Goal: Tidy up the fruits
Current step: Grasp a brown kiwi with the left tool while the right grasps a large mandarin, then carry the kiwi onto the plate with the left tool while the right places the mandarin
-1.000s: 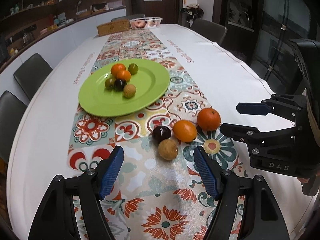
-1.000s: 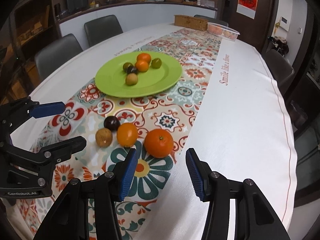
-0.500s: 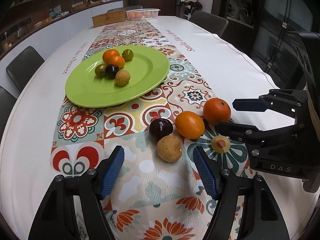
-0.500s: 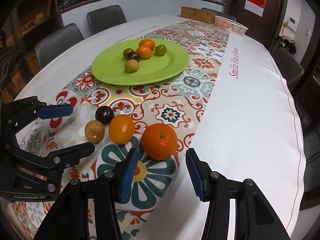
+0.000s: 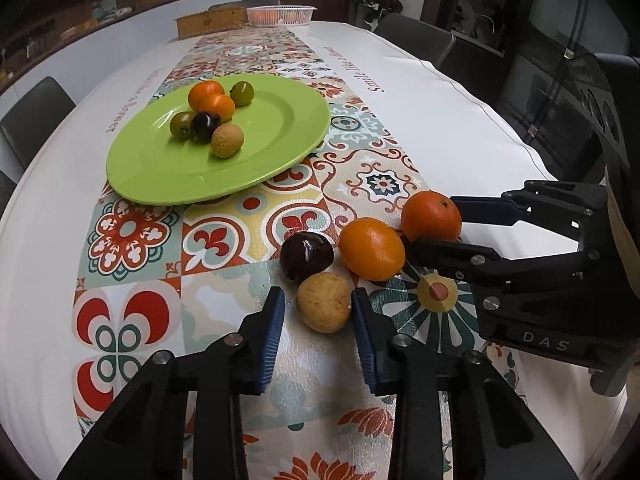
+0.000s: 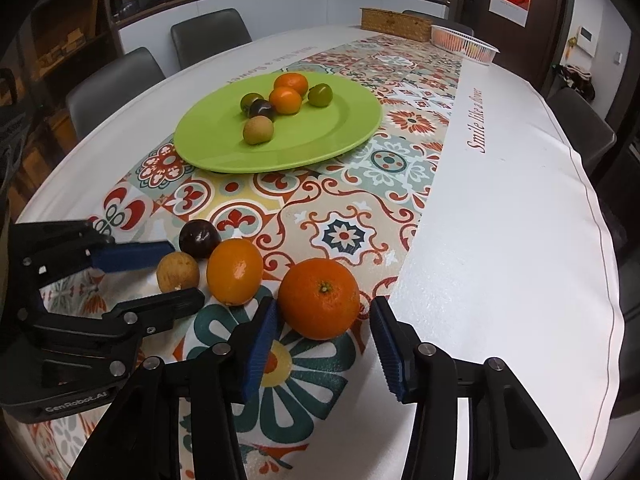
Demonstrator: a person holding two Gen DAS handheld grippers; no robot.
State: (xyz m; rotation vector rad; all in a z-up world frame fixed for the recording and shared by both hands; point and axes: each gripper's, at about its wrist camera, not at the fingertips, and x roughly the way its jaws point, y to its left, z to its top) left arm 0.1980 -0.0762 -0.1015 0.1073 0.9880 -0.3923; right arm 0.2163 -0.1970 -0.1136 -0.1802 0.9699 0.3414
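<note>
A green plate (image 5: 280, 128) (image 6: 352, 120) holds several small fruits. Nearer, on the patterned runner, lie a tan round fruit (image 5: 324, 307) (image 6: 177, 272), a dark plum (image 5: 306, 255) (image 6: 199, 238), a smooth orange (image 5: 372, 249) (image 6: 234, 266) and a bigger orange (image 5: 431, 217) (image 6: 319, 298). My left gripper (image 5: 318, 312) is open, its fingers either side of the tan fruit, the right pad close to it. My right gripper (image 6: 324, 322) is open around the bigger orange, with gaps on both sides.
A wicker box (image 6: 395, 24) and a white basket (image 6: 464, 42) stand at the table's far end. Grey chairs (image 6: 116, 88) line the sides. White cloth borders the runner, and the table edge is close on the right (image 6: 608, 280).
Both grippers have moved forward and down to the loose fruits. The left jaws have narrowed around the tan fruit. The right fingers now flank the bigger orange.
</note>
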